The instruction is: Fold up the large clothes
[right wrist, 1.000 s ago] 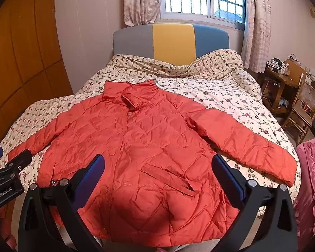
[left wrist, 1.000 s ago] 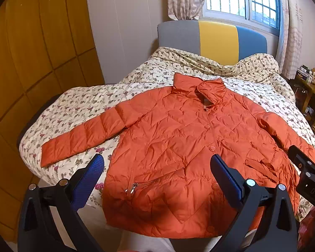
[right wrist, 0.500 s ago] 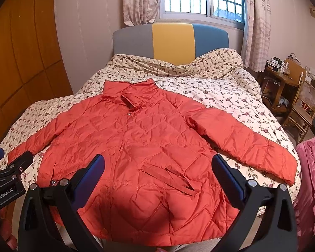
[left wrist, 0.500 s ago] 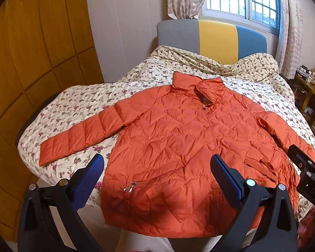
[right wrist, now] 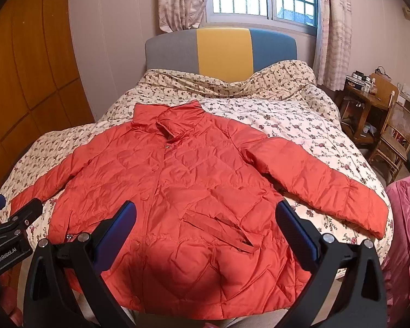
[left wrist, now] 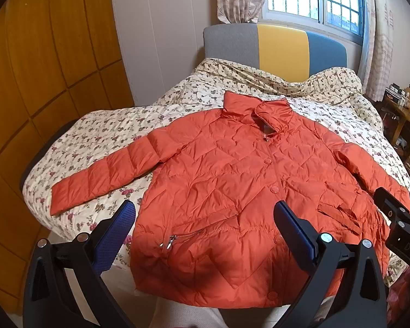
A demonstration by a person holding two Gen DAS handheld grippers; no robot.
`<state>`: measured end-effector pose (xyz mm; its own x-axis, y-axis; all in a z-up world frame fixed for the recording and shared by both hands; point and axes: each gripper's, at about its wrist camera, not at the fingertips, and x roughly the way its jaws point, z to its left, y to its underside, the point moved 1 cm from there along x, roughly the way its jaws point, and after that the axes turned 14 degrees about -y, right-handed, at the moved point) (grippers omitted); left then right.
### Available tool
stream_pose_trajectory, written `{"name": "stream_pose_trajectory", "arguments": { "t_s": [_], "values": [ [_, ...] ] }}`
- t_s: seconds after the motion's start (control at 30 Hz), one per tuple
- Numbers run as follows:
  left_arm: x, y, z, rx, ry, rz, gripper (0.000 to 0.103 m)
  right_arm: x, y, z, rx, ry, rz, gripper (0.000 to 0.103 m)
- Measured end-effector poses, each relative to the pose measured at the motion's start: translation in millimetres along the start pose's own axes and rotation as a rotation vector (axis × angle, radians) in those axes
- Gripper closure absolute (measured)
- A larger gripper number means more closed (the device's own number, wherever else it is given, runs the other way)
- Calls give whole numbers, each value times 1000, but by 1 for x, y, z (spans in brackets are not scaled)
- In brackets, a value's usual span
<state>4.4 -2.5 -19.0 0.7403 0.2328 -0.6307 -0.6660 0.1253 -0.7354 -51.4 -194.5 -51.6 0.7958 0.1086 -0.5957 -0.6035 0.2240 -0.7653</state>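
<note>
An orange quilted jacket [left wrist: 232,180] [right wrist: 183,186] lies flat and buttoned on the floral bedspread, collar toward the headboard, both sleeves spread out to the sides. Its hem hangs at the near edge of the bed. My left gripper [left wrist: 205,218] hovers open above the hem on the zip-pocket side, holding nothing. My right gripper [right wrist: 205,218] is open over the hem near the flap pocket, also with nothing in it. Each gripper shows at the edge of the other's view.
The floral bedspread [right wrist: 300,120] covers the bed with a grey, yellow and blue headboard [right wrist: 221,49]. A wooden wardrobe [left wrist: 41,82] stands on the left. On the right are a wooden chair [right wrist: 396,142], a cluttered side table and pink bedding [right wrist: 404,235].
The left wrist view has drifted slightly, so the jacket sits a little lower and leftward. Both grippers stay open and the jacket has not moved.
</note>
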Motion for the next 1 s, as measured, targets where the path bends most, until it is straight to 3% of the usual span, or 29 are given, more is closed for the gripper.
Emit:
{"name": "stream_pose_trajectory", "arguments": {
  "t_s": [1.0],
  "values": [
    [20, 2, -7, 39, 47, 67, 3, 14, 2, 1, -5, -4, 33, 2]
  ]
}}
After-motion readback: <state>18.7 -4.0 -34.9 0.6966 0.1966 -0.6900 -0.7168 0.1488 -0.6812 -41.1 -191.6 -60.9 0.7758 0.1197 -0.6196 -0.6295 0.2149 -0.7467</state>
